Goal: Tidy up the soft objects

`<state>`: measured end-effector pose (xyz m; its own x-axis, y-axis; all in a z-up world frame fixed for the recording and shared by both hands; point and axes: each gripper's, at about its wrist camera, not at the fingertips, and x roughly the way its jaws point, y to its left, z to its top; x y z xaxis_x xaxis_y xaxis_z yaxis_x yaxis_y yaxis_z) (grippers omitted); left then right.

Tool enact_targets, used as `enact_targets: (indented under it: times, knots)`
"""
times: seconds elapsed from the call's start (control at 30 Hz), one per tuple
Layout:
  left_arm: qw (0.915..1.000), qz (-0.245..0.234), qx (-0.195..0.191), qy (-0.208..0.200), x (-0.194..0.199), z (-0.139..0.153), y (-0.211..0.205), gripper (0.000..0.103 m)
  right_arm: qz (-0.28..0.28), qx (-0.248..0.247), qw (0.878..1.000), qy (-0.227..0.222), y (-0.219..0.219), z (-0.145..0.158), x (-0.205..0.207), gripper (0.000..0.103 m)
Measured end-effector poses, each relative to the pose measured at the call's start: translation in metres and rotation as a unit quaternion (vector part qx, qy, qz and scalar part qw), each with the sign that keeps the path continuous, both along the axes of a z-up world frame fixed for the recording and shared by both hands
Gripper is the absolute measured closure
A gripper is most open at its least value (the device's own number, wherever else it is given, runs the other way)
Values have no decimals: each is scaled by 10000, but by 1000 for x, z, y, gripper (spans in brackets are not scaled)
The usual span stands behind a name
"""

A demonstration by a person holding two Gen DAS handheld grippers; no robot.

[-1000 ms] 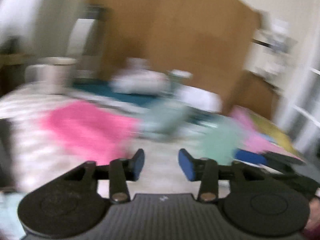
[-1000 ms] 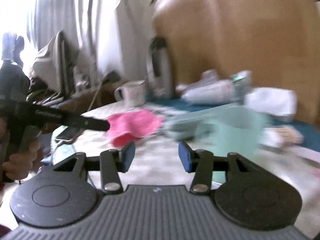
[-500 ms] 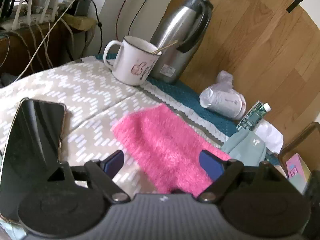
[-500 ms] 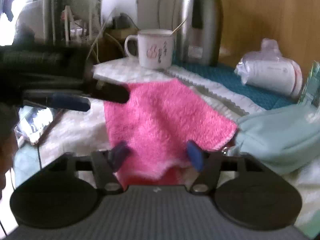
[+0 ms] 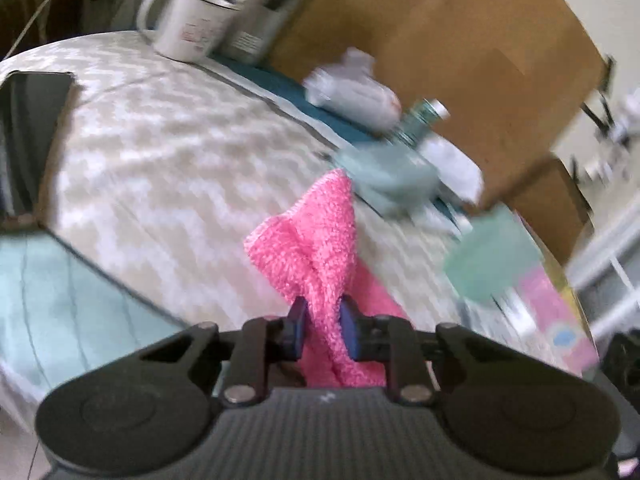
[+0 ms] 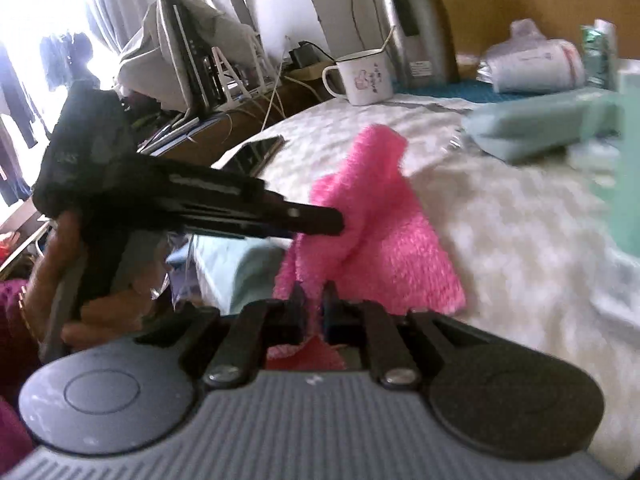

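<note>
A fluffy pink cloth (image 5: 316, 240) lies on the patterned bedspread (image 5: 160, 152) and is bunched up at its near edge. My left gripper (image 5: 322, 316) is closing, and its blue pads pinch a fold of the cloth. In the right wrist view the left gripper (image 6: 334, 220) reaches in from the left and meets the pink cloth (image 6: 376, 220) at its side. My right gripper (image 6: 316, 304) is also closing and clamps the cloth's near corner. A pale blue-green folded cloth (image 6: 540, 128) lies beyond on the right.
A white mug (image 6: 364, 78) and a steel flask (image 6: 420, 28) stand at the back. A phone (image 5: 28, 132) lies at the bed's left edge. A plastic-wrapped pack (image 6: 536, 64) sits against the wooden headboard. A person's hand (image 6: 92, 312) holds the left tool. Cluttered desk at left.
Both grippers stood open over the flat pink cloth; now both have dropped and shut on its near edge. The cloth is pulled up into a peak.
</note>
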<state>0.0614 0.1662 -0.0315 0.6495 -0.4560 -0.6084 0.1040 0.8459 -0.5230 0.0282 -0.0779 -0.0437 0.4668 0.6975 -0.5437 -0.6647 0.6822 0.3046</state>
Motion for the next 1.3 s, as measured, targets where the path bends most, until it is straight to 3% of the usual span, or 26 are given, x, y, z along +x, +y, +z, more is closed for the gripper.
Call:
enact_targets:
  times: [0.27, 0.43, 0.53, 0.67, 0.8, 0.93, 1.03, 1.13, 1.17, 1.2, 1.23, 1.3]
  knots:
    - [9956, -901, 144, -201, -31, 31, -69, 86, -419, -224, 9947, -912, -61, 16, -54, 92]
    - [9795, -1833, 385, -747, -40, 68, -137, 86, -1124, 166, 9846, -1325, -119, 25, -82, 92]
    - [9628, -2382, 527, -1161, -37, 93, -186, 86, -1758, 288, 9677, -1782, -147, 33, -95, 92]
    - [9365, -2952, 716, -1753, -19, 120, -261, 86, -2650, 38, 9304, -2532, -183, 46, -102, 92]
    - [9217, -3270, 626, -1990, 16, 134, -335, 86, -3398, -130, 8953, -2878, -227, 57, -84, 92]
    - [9187, -3387, 577, -1948, 53, 139, -402, 86, -3963, -302, 8692, -2940, -278, 62, -53, 92]
    - [9234, -3325, 596, -1826, 77, 132, -439, 86, -4259, -400, 8581, -2839, -306, 59, -28, 92]
    - [9250, -3161, 892, -1912, 91, 117, -468, 72, -4577, -580, 8461, -2671, -327, 51, -4, 90]
    - [9250, -3085, 1099, -1927, 94, 109, -478, 57, -4762, -719, 8378, -2572, -332, 47, 6, 84]
    - [9249, -3024, 1332, -1882, 96, 101, -487, 55, -4959, -915, 8300, -2384, -338, 40, 20, 75]
    - [9251, -2954, 1537, -1826, 98, 91, -495, 55, -5067, -1069, 8283, -2137, -343, 34, 30, 50]
    - [9245, -2930, 1801, -1641, 98, 73, -501, 56, -5360, -1052, 8185, -1783, -354, 24, 37, 45]
